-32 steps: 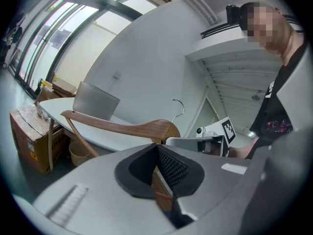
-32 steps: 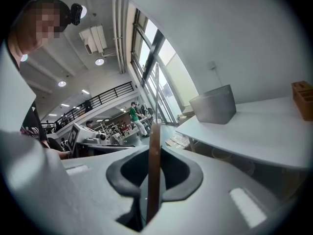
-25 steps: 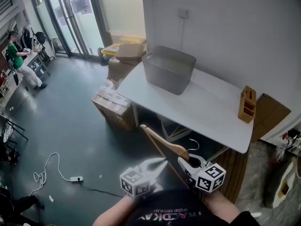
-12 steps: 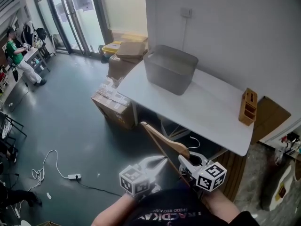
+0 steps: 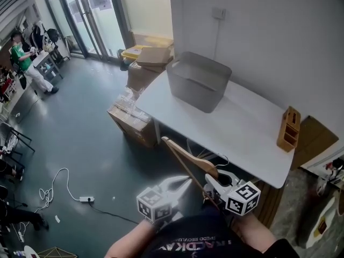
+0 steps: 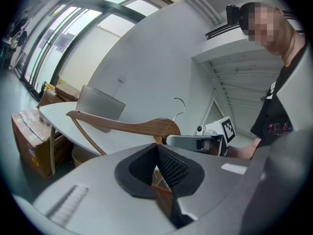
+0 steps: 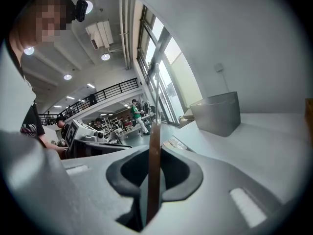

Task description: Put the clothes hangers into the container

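The left tool (image 5: pixel 181 183) and right tool (image 5: pixel 210 180), both clamped on the wooden hanger (image 5: pixel 188 156), have drawn nearer the surface (image 5: pixel 242 128) than a second ago.

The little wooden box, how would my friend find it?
Find the long white table against the wall. A big grey container sits at one end; the wooden box stands upright at the other, small, brown, with open slots.

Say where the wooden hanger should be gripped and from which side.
Grip the wooden hanger on its flat wood near the thick middle, from the person's side, pads across the thin faces. It is a narrow strip that sits flat between pads; the right gripper and left gripper are shut on it so.
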